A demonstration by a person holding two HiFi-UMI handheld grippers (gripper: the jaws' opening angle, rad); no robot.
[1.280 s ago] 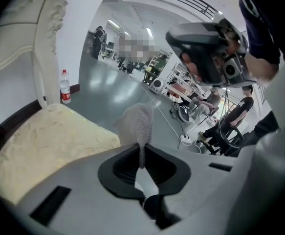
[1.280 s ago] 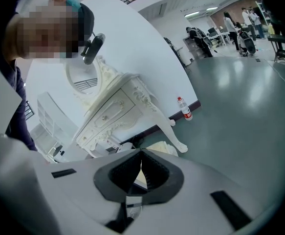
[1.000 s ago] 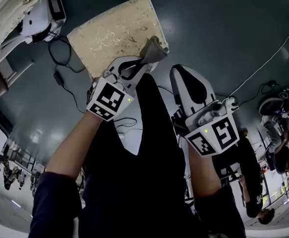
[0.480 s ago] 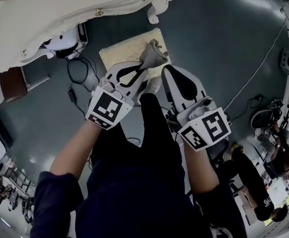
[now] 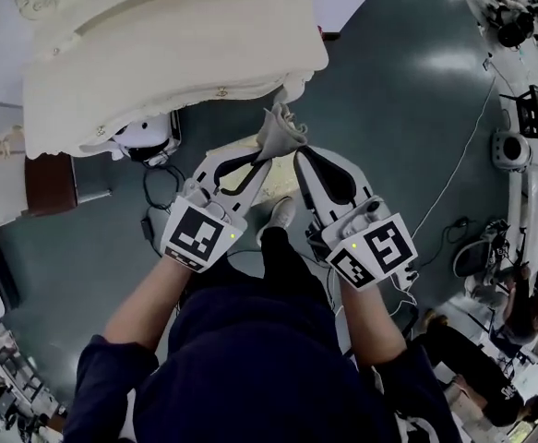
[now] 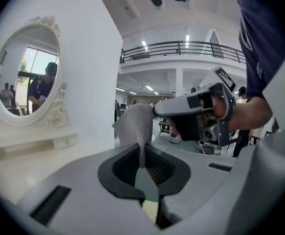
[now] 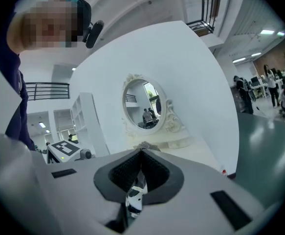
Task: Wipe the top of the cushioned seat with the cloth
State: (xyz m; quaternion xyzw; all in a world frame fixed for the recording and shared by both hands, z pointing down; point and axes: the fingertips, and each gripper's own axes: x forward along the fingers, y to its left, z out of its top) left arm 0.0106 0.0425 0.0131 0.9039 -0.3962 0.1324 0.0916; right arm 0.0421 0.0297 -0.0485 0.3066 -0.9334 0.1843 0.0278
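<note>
The grey cloth (image 5: 280, 132) hangs bunched from my left gripper (image 5: 270, 155), which is shut on it above the beige cushioned seat (image 5: 230, 147). The grippers hide most of the seat. In the left gripper view the cloth (image 6: 135, 126) stands up out of the closed jaws of the left gripper (image 6: 143, 153). My right gripper (image 5: 298, 152) is shut, and its tip rests against the cloth's right edge. The left gripper view shows that right gripper (image 6: 155, 110) from the side. In the right gripper view a scrap of cloth (image 7: 143, 145) peeks just past the right gripper (image 7: 142, 152).
A white carved vanity table (image 5: 158, 53) fills the top of the head view, with an oval mirror (image 7: 144, 104) on it. A white device (image 5: 149, 135) and cables (image 5: 149, 210) lie on the dark floor to the left. Equipment and people stand at the right.
The view has swung so the vanity table fills the top and the seat looks smaller. My right gripper has closed in on the cloth held by the left gripper.
</note>
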